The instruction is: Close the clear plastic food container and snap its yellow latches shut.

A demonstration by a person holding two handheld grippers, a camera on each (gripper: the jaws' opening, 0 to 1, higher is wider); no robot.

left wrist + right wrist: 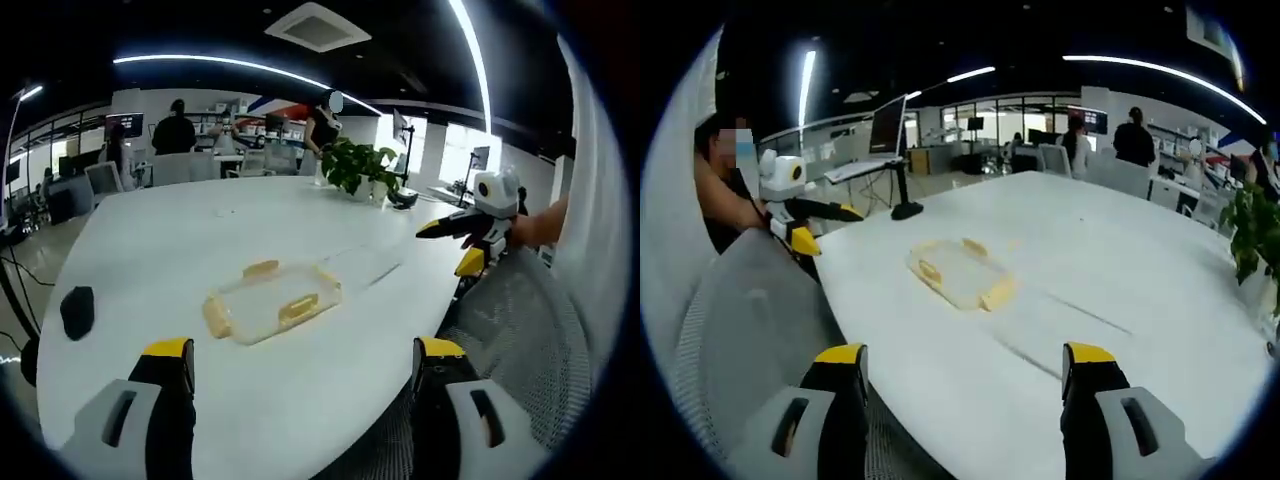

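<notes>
Clear rectangular container [272, 301], yellow latches [299, 308], smooth white table [150, 250]

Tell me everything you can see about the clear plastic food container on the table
The clear plastic food container is a shallow, see-through rectangular box with yellow latches on its sides. It lies flat on the white table, toward the near edge. A faint clear sheet, possibly its lid, lies on the table beside it. Whether it is closed cannot be told. Both tongs hang open, well short of it; nothing touches it but the table.
</notes>
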